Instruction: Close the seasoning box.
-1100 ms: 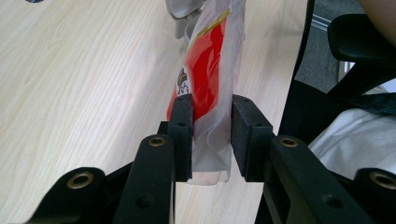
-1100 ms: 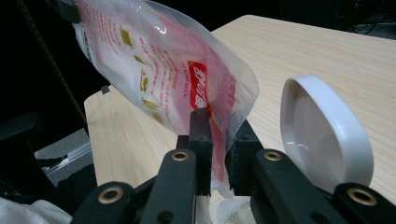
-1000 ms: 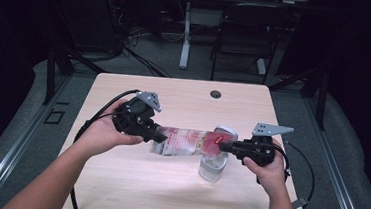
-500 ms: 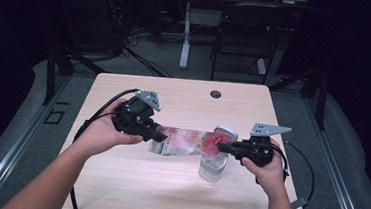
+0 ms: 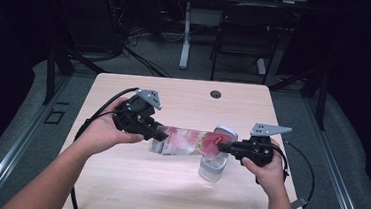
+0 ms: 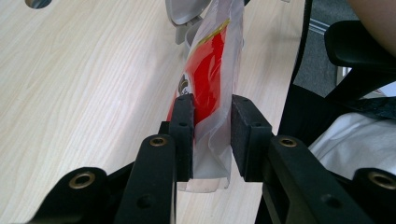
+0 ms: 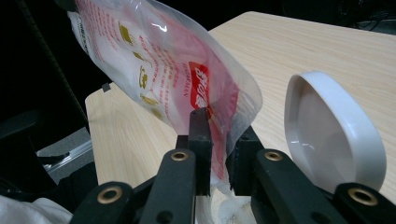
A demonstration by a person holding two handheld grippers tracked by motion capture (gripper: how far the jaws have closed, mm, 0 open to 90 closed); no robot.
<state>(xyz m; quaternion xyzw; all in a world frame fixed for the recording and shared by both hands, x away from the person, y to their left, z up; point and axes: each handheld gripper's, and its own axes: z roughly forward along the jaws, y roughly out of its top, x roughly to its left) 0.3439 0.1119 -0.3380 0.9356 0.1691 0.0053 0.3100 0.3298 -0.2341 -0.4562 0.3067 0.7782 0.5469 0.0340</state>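
**Both my claws grip a printed pouch over an open jar**

Nearest to me, my forearms come in low over the pale wooden worktop (image 5: 132, 180). My left claw (image 5: 157, 132) is clenched on one end of a clear plastic pouch (image 5: 185, 140); in the left gripper view the pouch (image 6: 208, 88) stands edge-on between my jaws, the pads (image 6: 184, 121) pressing its sealed edge from both sides, the jaws only partly closed around the thin film. My right claw (image 5: 222, 147) grasps the other end. In the right gripper view its pads (image 7: 200, 135) pinch the film just below a red label.

The pouch (image 7: 159, 70) is transparent with red and white print. The red patch carries white characters that I cannot read, and rows of small red writing run down the clear side, too fine to make out; a few small yellow pictures sit beside them. In the left gripper view a broad red band and a small dark emblem show on it.

The pouch hangs stretched level between my two claws, off the worktop. Just under its right end stands a clear jar (image 5: 212, 168) on the worktop, with its white hinged lid (image 7: 334, 140) flipped open and upright beside my right claw.

Farther off, near the worktop's far edge, is a small round dark hole (image 5: 216, 94).
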